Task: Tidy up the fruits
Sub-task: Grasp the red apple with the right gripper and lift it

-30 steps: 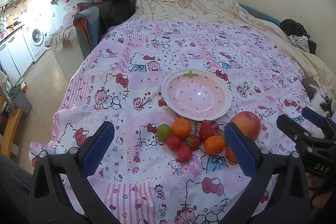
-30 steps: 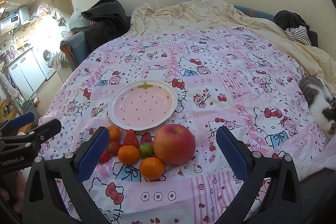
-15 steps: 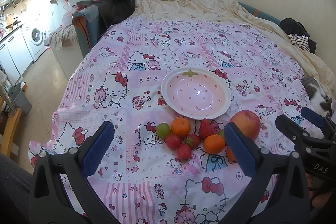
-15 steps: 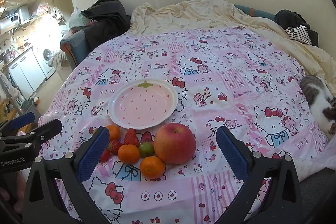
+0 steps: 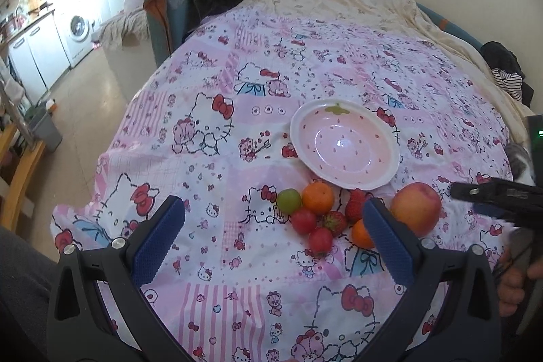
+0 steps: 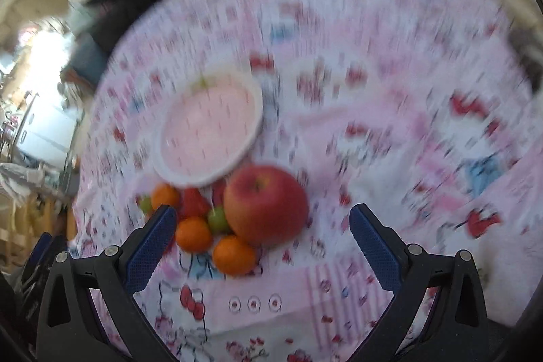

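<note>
Swinging in fast w/ motion blur, the right tool (image 6: 263, 228), wide open & empty, now frames the apple (image 6: 265, 204) at lower centre, prob. first pick for the plate (image 6: 258, 111); left tool (image 5: 273, 241) also open, empty.

- The right gripper (image 6: 263, 233) has its blue-padded jaws spread wide, nothing between them.
- The red apple (image 6: 265, 205) sits at 12 o'clock from the gripper, touching the pink plate's (image 6: 159, 155) rim.
- 3 oranges (image 6: 233, 255) and 2 green fruits (image 6: 218, 219) cluster at the apple's 8 o'clock.
- The whole view is motion-blurred.
</note>
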Demonstrator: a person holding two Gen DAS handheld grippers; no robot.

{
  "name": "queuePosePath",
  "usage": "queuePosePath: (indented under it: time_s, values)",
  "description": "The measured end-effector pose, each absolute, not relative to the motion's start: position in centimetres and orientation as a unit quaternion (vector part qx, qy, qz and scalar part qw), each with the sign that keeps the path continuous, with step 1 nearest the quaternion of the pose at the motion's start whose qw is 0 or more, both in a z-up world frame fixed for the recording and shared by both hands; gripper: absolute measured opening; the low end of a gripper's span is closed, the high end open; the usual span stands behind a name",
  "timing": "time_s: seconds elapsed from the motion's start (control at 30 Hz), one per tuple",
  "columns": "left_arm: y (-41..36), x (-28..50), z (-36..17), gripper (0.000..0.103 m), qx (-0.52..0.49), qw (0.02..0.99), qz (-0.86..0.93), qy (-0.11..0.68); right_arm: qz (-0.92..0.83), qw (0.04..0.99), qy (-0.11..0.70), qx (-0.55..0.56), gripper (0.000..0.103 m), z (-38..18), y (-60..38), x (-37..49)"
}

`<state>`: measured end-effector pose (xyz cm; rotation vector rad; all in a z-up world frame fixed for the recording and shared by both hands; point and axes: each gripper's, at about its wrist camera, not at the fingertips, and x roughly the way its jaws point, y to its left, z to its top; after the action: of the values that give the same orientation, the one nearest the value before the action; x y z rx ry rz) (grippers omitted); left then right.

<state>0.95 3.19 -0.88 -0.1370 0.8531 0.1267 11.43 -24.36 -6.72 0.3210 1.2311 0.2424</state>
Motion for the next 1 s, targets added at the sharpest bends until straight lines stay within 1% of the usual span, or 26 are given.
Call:
queuePosePath:
  time_s: [0.17,0.27,0.4,0.47,0.6,0.7,0.87,0.97,1.0]
  values:
    - [3.2,1.2,-1.1,0.103,-0.065,0.903,0.063,0.419,0.118,0.752,0.634,0.138,0.103,-10.5,-23.0,13.9]
    - [3.3,1.5,-1.5,0.103,-0.069,0.898,0.062,0.431,0.125,0.734,0.652,0.147,0.102,-11.9,-22.4,14.5]
    - [3.2,1.8,-1.9,0.103,-0.071,0.892,0.062,0.443,0.121,0.720,0.667,0.148,0.095,-13.3,-22.0,15.1]
    - [3.2,2.0,-2.2,0.103,-0.069,0.889,0.062,0.448,0.120,0.717,0.672,0.140,0.089,-13.9,-21.9,15.2]
    - [3.7,2.6,-2.8,0.103,-0.072,0.880,0.066,0.464,0.127,0.724,0.664,0.139,0.088,-13.7,-21.9,15.0]
    - [4.7,3.5,-3.4,0.103,-0.084,0.864,0.072,0.491,0.136,0.732,0.652,0.144,0.088,-13.0,-22.3,14.6]
    - [6.8,5.9,-4.7,0.102,-0.125,0.829,0.078,0.539,0.141,0.760,0.611,0.172,0.088,-10.2,-23.9,14.0]
    - [7.1,7.6,-5.9,0.096,-0.144,0.808,0.079,0.565,0.141,0.775,0.586,0.189,0.088,-8.6,-24.9,13.9]
    - [7.1,8.3,-6.3,0.089,-0.146,0.802,0.078,0.573,0.143,0.776,0.581,0.197,0.088,-8.3,-25.2,13.9]
